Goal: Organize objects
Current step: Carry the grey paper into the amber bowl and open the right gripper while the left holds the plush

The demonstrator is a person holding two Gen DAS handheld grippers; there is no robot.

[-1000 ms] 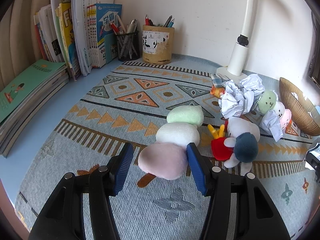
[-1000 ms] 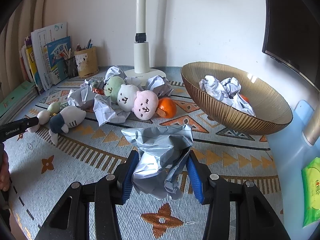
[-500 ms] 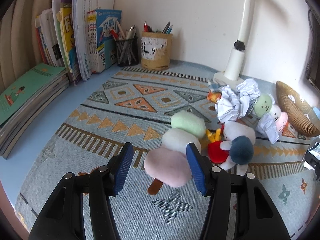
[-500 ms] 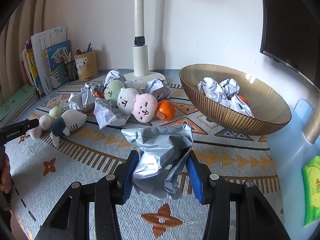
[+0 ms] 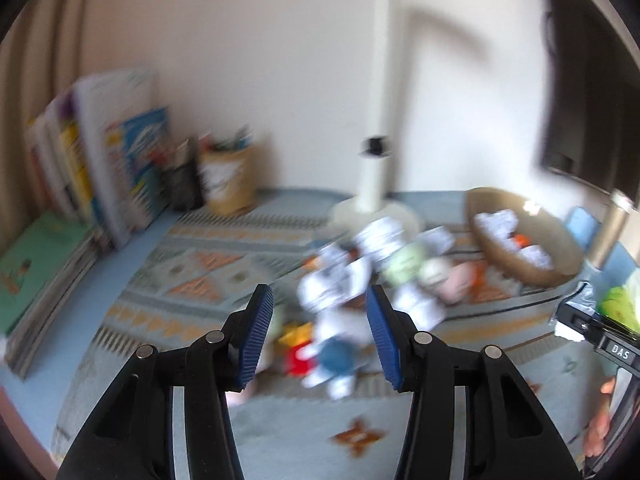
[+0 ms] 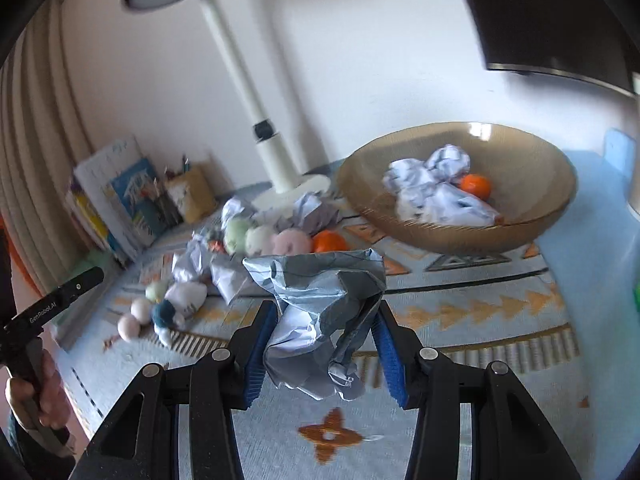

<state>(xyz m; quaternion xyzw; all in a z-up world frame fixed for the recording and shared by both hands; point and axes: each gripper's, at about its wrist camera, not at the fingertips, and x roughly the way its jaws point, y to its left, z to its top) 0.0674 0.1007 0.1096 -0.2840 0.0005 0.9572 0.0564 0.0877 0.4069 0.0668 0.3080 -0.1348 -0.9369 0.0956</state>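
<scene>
Our left gripper shows two blue pads with nothing between them; its jaws are closing on empty air. This left wrist view is blurred. Past the pads, down on the patterned mat, lie a white and blue plush and a heap of paper balls. Books stand at the left wall, a lamp post rises behind the heap, and the bowl sits far right. At the right edge we glimpse the other gripper's body.

In the right wrist view, our right gripper clamps a crumpled grey paper, held clear above the mat. Only here do we see into the bowl: paper balls and an orange. Another orange lies on the mat beside three pastel plush heads. At the left edge, a hand grips the left tool's handle.
</scene>
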